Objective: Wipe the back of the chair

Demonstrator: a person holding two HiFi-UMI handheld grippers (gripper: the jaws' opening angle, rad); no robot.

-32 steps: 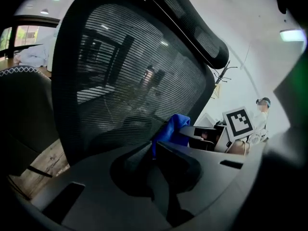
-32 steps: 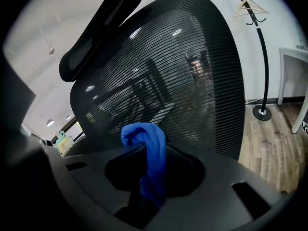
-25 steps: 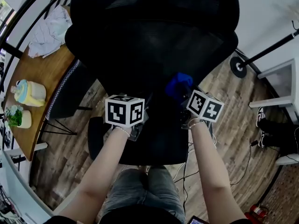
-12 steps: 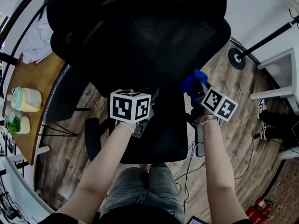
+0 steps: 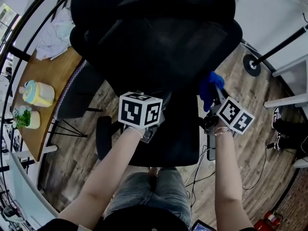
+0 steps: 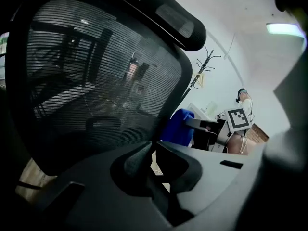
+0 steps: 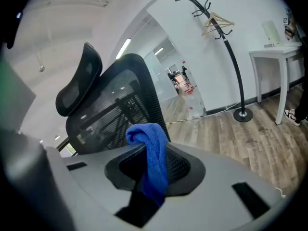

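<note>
Your right hand-held gripper [image 7: 155, 174] is clamped on a blue cloth [image 7: 150, 143], whose top folds over above the jaws. The cloth sits just beside the right edge of the black mesh chair back [image 5: 159, 47]; whether the two touch is unclear. Your left hand-held gripper [image 6: 153, 152] has its jaws drawn close together with nothing between them, and it points at the lower part of the mesh. A wooden desk [image 5: 43, 81] stands at the far left of the head view.

You wear grey denim shorts [image 5: 144, 196] and thin wrist bracelets [image 5: 136, 131]; your left gripper [image 6: 154, 147] and right gripper [image 7: 155, 158] carry black-and-white marker cubes [image 5: 140, 110].
</note>
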